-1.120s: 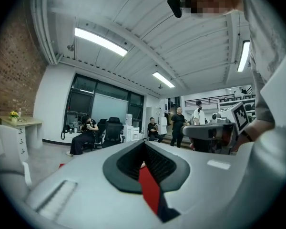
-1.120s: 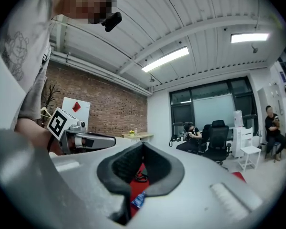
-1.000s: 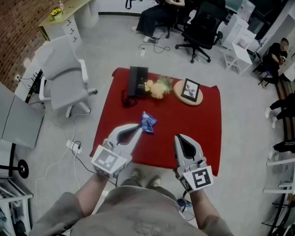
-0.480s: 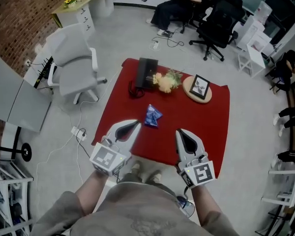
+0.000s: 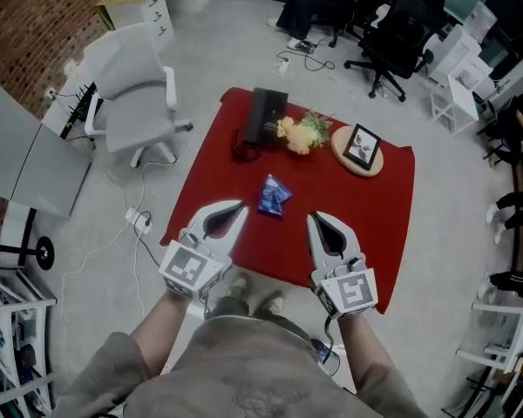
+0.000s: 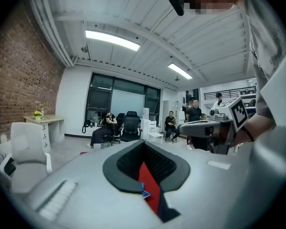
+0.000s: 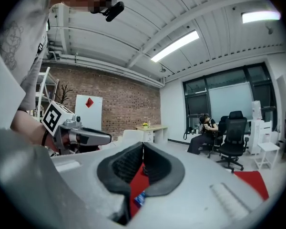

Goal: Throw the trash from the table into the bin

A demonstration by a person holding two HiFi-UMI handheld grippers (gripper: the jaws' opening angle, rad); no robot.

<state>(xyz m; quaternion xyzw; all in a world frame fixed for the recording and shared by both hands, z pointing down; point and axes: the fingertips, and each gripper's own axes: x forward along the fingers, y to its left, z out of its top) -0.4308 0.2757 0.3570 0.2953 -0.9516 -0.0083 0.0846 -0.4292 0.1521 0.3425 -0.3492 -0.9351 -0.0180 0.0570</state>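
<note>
Head view: the red table (image 5: 366,225) is at frame centre, with the trash, a blue snack wrapper (image 5: 274,195), lying flat on the cloth near the middle and clear of everything else on it. The left gripper (image 5: 238,205) is held over the near table edge, just lower left of the wrapper and not touching it; its jaws are clenched tip to tip with nothing gripped. The right gripper (image 5: 314,218) is held lower right of the wrapper, also apart from it, with its jaws likewise pressed together and empty. In both gripper views only a strip of red cloth and a corner of the wrapper are seen through the slot behind the closed tips. Along the far edge of the table, from left to right: a black box (image 5: 268,116) with a dark cable bundle (image 5: 244,151) beside it, a bunch of flowers (image 5: 302,134), and a round wooden tray (image 5: 364,171). The tray holds one item, a black picture frame (image 5: 363,144) lying on it. A white office chair (image 5: 131,90) is parked on the floor at the upper left, well apart from the table. A white shelf rack (image 5: 9,338) shows at the lower left edge; its contents cannot be made out.
</note>
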